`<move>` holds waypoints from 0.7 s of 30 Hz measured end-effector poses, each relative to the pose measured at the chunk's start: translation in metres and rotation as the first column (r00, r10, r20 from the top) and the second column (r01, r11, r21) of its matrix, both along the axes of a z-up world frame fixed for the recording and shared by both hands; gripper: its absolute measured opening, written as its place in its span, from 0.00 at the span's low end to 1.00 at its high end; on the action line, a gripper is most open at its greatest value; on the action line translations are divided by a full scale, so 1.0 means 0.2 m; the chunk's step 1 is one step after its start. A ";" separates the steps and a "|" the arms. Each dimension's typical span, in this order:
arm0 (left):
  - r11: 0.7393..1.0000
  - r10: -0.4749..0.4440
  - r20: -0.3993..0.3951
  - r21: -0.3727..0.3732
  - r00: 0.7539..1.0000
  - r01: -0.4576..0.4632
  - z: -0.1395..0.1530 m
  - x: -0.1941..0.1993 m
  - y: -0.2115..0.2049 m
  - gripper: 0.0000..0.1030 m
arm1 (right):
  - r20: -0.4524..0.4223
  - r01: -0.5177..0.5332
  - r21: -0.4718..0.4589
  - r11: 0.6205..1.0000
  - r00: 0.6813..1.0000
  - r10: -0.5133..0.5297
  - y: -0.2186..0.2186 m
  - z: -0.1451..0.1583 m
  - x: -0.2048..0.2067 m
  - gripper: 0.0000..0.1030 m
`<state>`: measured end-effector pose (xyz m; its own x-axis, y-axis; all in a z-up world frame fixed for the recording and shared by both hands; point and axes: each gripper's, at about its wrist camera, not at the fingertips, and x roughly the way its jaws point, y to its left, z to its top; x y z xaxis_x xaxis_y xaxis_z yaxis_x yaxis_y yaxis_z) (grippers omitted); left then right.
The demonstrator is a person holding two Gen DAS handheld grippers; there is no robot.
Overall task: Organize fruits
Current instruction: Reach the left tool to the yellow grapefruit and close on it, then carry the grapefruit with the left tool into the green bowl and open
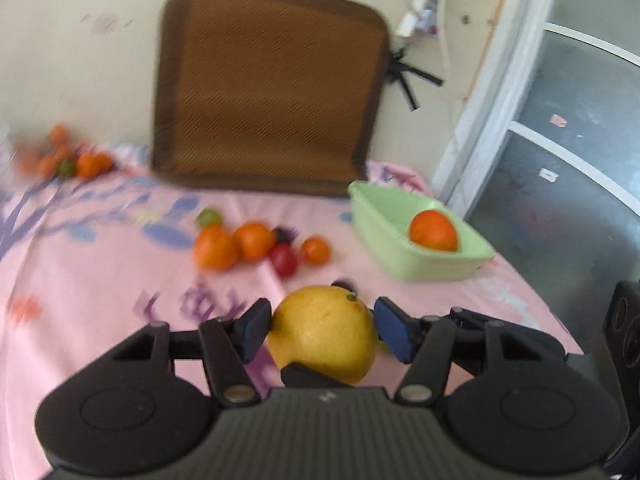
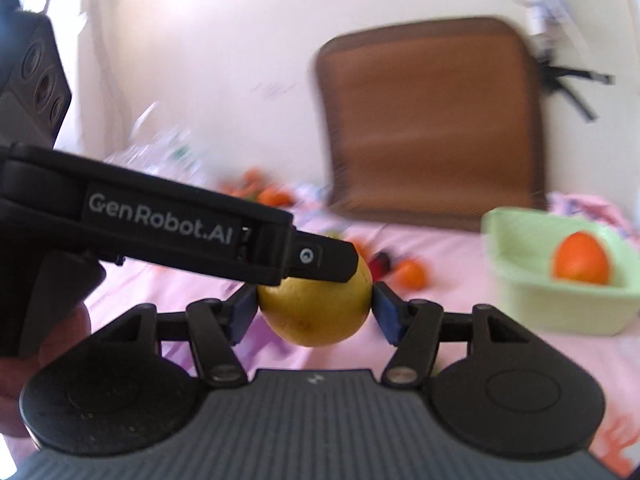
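A yellow lemon [image 1: 324,332] sits between the blue pads of my left gripper [image 1: 320,330]; the left pad touches it, the right pad stands a hair off. In the right wrist view my right gripper [image 2: 316,308] is shut on the same lemon [image 2: 316,312], and the left gripper's finger [image 2: 320,260] lies across its top. A light green bin [image 1: 420,232] at the right holds one orange [image 1: 434,230]; it also shows in the right wrist view [image 2: 560,280]. Loose oranges [image 1: 232,246] and a red fruit [image 1: 284,260] lie mid-table.
A pink patterned cloth [image 1: 100,280] covers the table. A brown cushion [image 1: 272,88] leans on the back wall. More small oranges [image 1: 76,160] lie at the far left. A glass door [image 1: 560,160] stands at the right.
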<state>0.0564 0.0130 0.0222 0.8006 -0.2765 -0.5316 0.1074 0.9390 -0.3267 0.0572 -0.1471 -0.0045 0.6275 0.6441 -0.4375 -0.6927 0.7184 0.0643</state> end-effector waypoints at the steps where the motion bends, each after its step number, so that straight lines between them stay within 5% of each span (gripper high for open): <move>1: 1.000 0.016 -0.017 -0.016 1.000 -0.016 -0.03 -0.02 0.03 0.56 | -0.018 -0.017 -0.020 1.000 1.000 0.017 0.03 -0.02 -0.01 0.62; 7: 0.999 0.033 0.005 -0.023 0.999 -0.033 -0.06 -0.10 0.08 0.56 | 0.007 -0.040 -0.110 0.993 0.999 0.041 0.11 -0.03 -0.07 0.63; 11: 0.999 0.036 0.005 -0.024 0.999 -0.036 -0.08 -0.10 0.06 0.67 | 0.016 -0.037 -0.137 0.990 0.999 0.040 0.11 -0.04 -0.07 0.64; 21: 0.999 0.040 0.002 -0.018 0.999 -0.040 -0.06 -0.08 0.03 0.62 | 0.062 -0.036 -0.142 0.989 0.997 0.046 0.12 -0.04 -0.08 0.63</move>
<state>0.0408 0.0184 0.0103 0.8122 -0.2540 -0.5252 0.0706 0.9365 -0.3436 0.0417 -0.1238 -0.0123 0.6316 0.6048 -0.4850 -0.7211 0.6880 -0.0811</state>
